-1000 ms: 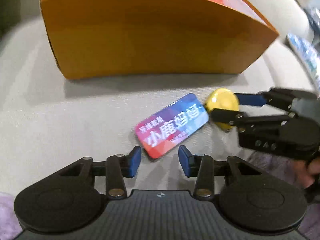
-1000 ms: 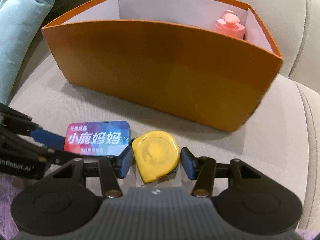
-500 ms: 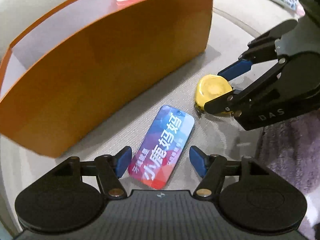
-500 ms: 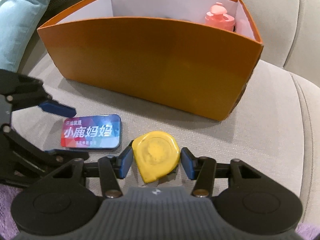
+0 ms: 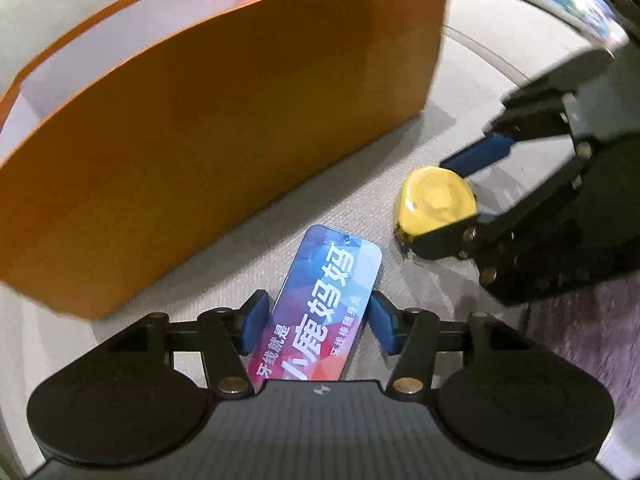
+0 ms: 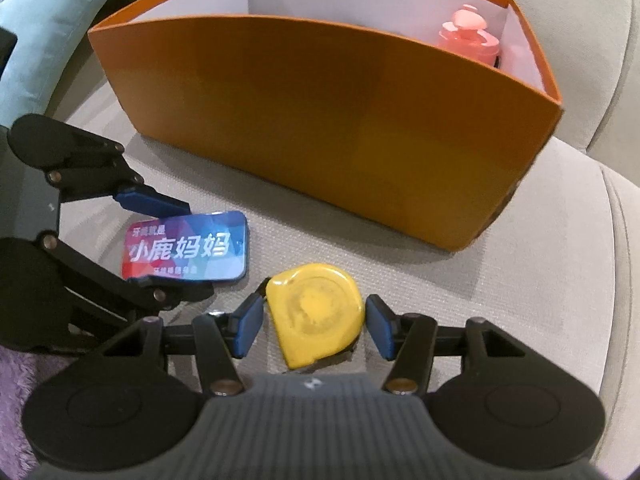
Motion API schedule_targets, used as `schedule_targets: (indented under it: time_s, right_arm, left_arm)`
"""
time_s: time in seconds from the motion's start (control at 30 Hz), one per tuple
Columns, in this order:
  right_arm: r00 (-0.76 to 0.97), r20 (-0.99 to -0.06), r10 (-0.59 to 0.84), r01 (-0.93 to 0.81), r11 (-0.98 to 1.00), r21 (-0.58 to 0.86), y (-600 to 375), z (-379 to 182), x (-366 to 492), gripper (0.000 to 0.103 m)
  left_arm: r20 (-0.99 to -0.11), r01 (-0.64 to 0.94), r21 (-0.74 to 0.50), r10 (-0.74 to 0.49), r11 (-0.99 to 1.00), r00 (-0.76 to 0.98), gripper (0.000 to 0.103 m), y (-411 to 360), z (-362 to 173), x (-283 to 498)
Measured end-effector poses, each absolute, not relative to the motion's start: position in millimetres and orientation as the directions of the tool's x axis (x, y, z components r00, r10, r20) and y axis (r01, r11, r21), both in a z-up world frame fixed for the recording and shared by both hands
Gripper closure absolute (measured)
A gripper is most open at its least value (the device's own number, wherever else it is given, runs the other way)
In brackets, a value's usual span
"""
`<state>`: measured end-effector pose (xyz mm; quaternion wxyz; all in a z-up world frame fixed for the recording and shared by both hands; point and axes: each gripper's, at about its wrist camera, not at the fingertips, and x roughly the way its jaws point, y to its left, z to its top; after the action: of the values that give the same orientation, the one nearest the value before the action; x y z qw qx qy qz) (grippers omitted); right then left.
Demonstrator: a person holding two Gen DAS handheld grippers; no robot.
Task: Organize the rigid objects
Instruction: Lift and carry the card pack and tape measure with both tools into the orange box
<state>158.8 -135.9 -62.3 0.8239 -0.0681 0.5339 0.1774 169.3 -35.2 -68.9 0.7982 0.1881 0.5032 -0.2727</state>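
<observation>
The left gripper (image 5: pixel 316 322) is sitting at the lower centre of its own view with the flat printed tin (image 5: pixel 320 312) lying lengthwise between its blue pads; its jaws have just been closing, and the pads are sitting right at the tin's long edges, though whether they are actually pressing on it I cannot tell. In the right wrist view the same tin (image 6: pixel 186 246) is lying flat on the grey sofa cushion (image 6: pixel 460 292) at middle left, near the front wall of the orange box (image 6: pixel 320 120); the box is filling the upper half of the frame, and a pink bottle (image 6: pixel 468 36) is standing inside it at the upper right. The right gripper (image 6: pixel 312 324) is straddling the yellow tape measure (image 6: pixel 316 312) at lower centre; its jaws are standing apart, with a thin gap showing on each side of the case, and they have been easing slightly wider. The tape measure is resting on the cushion just right of the tin.
</observation>
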Motion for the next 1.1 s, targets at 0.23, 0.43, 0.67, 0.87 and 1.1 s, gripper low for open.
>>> schedule_targets:
  time_s: [0.23,0.43,0.67,0.87,1.1]
  right_arm:
    - [0.359,-0.91,0.207,-0.339,0.938,0.079,-138,-66,163,0.049]
    - [0.378,-0.901,0.213,-0.338,0.938,0.08,-137,-53,158,0.049]
    - [0.407,-0.877,0.257,-0.333,0.935,0.119,-139,-30,155,0.049]
    - [0.426,-0.848,0.315,-0.342,0.924,0.171,-137,-7,152,0.049]
    - [0.476,-0.788,0.391,-0.363,0.903,0.228,-141,41,158,0.049]
  left_arm:
    - [-0.902,0.466,-0.033,-0.228,0.884,0.368,0.047,-25,-67,169]
    - [-0.888,0.414,-0.103,-0.271,0.904,0.371,0.049,-8,-59,167]
    - [-0.845,0.322,-0.229,-0.352,0.919,0.402,0.05,25,-39,154]
    - [-0.797,0.293,-0.298,-0.406,0.909,0.447,0.05,41,0,141]
    - [-0.739,0.308,-0.353,-0.465,0.884,0.488,0.05,45,55,151]
